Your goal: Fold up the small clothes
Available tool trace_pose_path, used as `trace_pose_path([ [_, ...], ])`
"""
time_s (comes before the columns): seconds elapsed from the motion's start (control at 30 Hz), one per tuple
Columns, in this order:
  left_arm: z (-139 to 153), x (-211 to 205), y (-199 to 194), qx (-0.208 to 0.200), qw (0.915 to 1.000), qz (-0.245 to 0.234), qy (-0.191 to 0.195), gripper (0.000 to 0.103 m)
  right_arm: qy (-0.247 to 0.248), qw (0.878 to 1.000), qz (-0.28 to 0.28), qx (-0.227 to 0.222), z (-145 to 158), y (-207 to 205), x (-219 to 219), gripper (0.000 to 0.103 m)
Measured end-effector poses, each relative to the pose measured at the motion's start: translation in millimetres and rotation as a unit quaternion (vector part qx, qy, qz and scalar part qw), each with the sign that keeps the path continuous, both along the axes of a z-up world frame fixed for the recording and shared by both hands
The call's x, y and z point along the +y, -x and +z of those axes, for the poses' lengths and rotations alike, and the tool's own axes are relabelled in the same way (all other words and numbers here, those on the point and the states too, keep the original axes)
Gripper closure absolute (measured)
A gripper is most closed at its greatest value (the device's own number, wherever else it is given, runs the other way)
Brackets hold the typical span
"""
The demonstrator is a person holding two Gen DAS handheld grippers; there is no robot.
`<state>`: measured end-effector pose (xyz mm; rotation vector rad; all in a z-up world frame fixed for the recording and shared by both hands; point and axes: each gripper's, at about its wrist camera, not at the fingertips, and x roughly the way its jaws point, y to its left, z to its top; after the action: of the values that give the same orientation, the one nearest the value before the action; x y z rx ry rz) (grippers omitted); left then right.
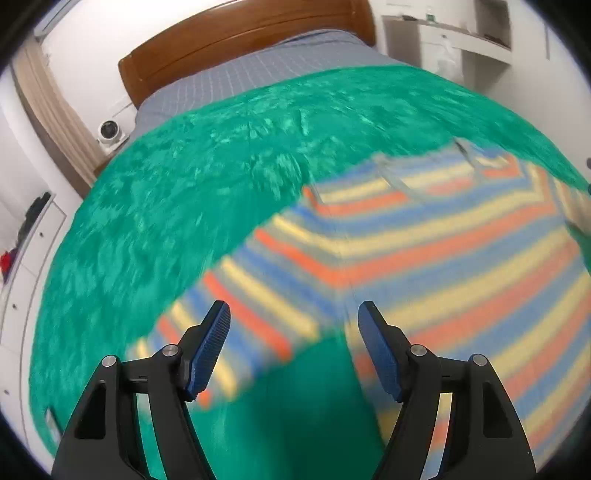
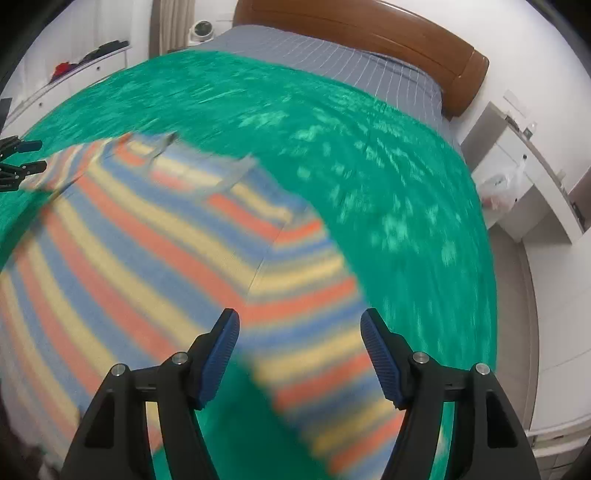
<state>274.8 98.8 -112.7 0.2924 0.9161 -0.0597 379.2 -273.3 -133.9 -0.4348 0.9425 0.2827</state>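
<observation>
A small shirt with blue, yellow and orange stripes lies spread flat on a green fuzzy blanket, collar toward the headboard. Both views are blurred. My left gripper is open above the shirt's left sleeve, with nothing between its blue pads. In the right wrist view the same shirt fills the left half. My right gripper hangs open over the right sleeve, with nothing held. The left gripper also shows at that view's left edge.
The blanket covers a bed with a grey checked sheet and a brown wooden headboard. A white round device sits beside the bed. White drawers stand on one side, a white desk with a plastic bag on the other.
</observation>
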Motion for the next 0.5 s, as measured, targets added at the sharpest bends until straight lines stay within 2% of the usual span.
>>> trace_pose_path([
  [0.07,9,5,37,0.0,1.0,0.002,0.006,0.025,-0.019,1.0,0.001,0.015,7,47,-8,0.035],
  [0.13,12,11,74,0.007,0.9992,0.013,0.038,0.021,-0.039,0.999,-0.002,0.027,9,82,-13,0.035],
  [0.2,3,7,107,0.029,0.996,0.017,0.082,0.02,-0.069,0.997,-0.002,0.043,5,125,-10,0.035],
  [0.27,-15,-8,131,0.051,0.9941,0.009,0.095,0.02,-0.095,0.994,0.008,0.054,-3,162,2,0.035],
  [0.33,-42,-33,156,0.071,0.9941,0.005,0.082,0.02,-0.112,0.991,0.025,0.064,-22,195,26,0.035],
  [0.4,-66,-50,177,0.105,0.9912,0.003,0.08,0.02,-0.102,0.991,0.028,0.081,-49,216,47,0.035],
  [0.47,-89,-58,198,0.145,0.9876,0.011,0.059,0.02,-0.07,0.992,0.025,0.103,-81,235,63,0.035],
  [0.5,-101,-58,208,0.165,0.9856,0.022,0.029,0.02,-0.036,0.992,0.019,0.118,-100,248,66,0.035],
])
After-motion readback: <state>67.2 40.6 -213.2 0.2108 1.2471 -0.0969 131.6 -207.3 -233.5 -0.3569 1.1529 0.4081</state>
